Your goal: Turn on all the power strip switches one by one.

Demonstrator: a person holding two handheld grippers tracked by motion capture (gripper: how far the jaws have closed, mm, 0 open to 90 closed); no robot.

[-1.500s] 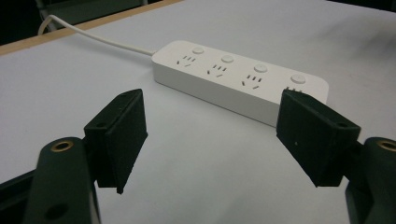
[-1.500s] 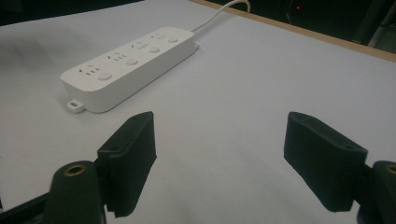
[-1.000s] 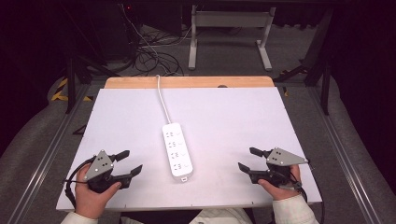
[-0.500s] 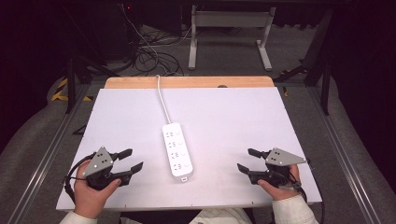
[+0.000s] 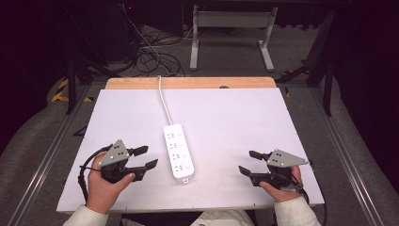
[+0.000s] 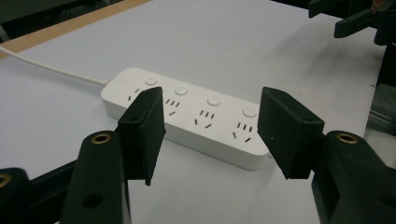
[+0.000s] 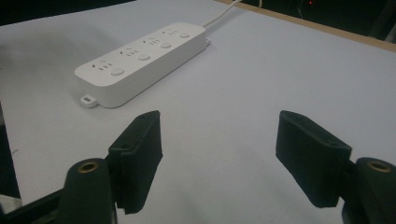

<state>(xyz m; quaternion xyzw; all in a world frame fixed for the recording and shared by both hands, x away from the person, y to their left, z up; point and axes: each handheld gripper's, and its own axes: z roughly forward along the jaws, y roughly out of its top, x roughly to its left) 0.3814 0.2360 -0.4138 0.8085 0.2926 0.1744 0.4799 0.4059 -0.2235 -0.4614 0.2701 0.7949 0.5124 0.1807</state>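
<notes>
White table [image 5: 226,113] surface lies bare around our left tongs [image 5: 147,157] at seven o'clock, jaws apart, just been narrowing, empty. Power strip [image 5: 179,150] lies centre. Right tongs [image 5: 248,162] at five o'clock gape, empty.

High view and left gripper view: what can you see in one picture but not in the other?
High view alone: the person's two hands, the left tongs from above, the whole white table, its wooden far edge, and cables on the dark floor behind.

Left gripper view alone: the power strip's round buttons and socket slots up close, framed between the left tongs' open black pads, nothing gripped; the jaws have just been closing.

Both: the white power strip lying flat, its cord running away, and the right tongs.
</notes>
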